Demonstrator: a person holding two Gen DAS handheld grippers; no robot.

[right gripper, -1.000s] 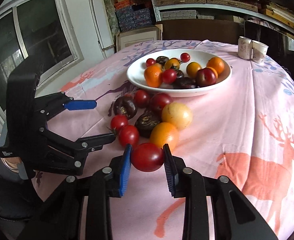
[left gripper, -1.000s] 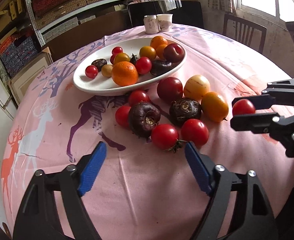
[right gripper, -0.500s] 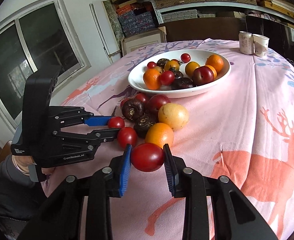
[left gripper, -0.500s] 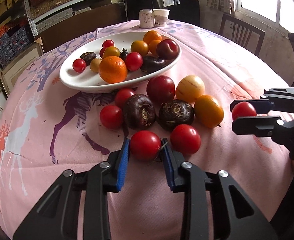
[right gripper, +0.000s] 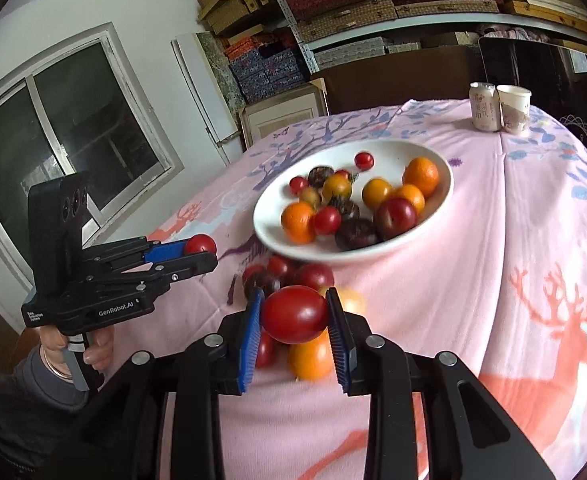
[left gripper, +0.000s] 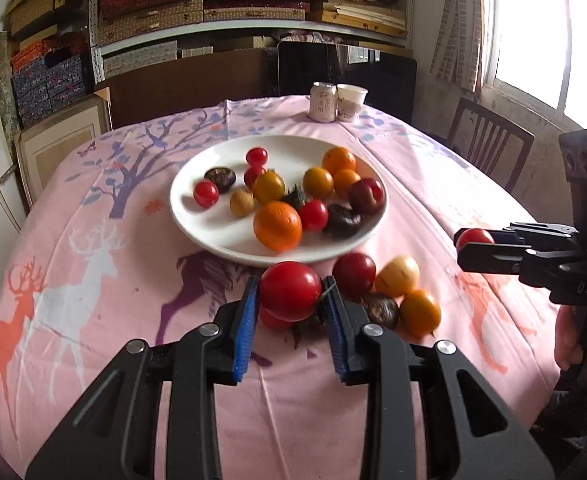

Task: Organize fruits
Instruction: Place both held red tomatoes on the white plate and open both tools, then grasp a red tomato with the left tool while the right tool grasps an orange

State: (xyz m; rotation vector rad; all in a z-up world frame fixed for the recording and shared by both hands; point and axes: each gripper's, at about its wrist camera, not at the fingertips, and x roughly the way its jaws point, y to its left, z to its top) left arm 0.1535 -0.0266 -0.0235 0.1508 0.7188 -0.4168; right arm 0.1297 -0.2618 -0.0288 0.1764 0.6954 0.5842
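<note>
pink cloth fills the left of my left-wrist frame. at lower centre my left gripper is clamped on a red tomato, lifted off the table. above it, mid-frame, the white plate already carries over a dozen fruits. just right of the tomato a small loose cluster waits on the cloth. at the right edge my right gripper pinches a second tomato. i judge we're past halfway: these two, then the cluster.

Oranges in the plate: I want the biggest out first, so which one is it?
The orange at the plate's near edge, beside a small red tomato; the others at the far side look smaller.
</note>
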